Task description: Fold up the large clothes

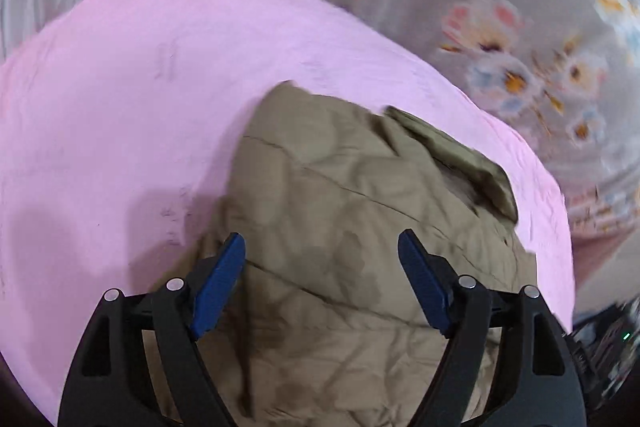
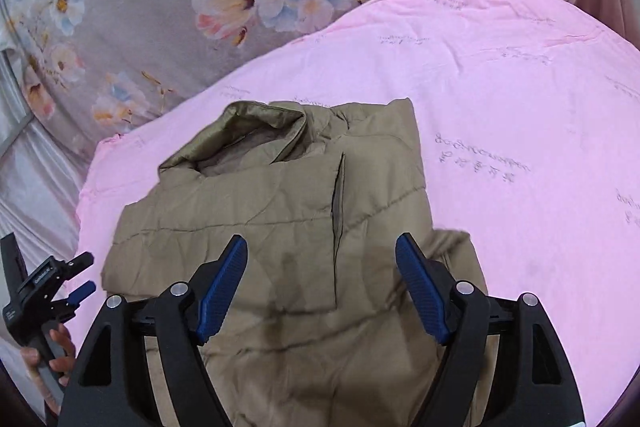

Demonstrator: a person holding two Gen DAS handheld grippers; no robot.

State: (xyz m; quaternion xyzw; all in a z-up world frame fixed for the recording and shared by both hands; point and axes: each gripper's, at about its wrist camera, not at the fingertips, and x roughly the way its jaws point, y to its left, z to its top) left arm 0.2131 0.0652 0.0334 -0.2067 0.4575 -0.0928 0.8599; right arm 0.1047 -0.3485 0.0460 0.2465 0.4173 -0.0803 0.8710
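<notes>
Left tool (image 1: 322, 241) spread — right tool (image 2: 321, 243) spread, both over khaki jacket (image 2: 280, 211) on pink sheet (image 2: 500, 99).

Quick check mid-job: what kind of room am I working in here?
Probably a bedroom, on a bed: the khaki jacket lies on a pink quilt spread over a floral bedsheet.

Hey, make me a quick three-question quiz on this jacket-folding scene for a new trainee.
1. True or false: the right gripper is clamped on the jacket.
2. What does the jacket lie on? A) bare floor B) pink sheet C) wooden table
3. Fill in: the jaws of the left gripper stand ____.

Key: 1 false, both blue fingers are spread above the cloth. 2 B. 3 open.
</notes>
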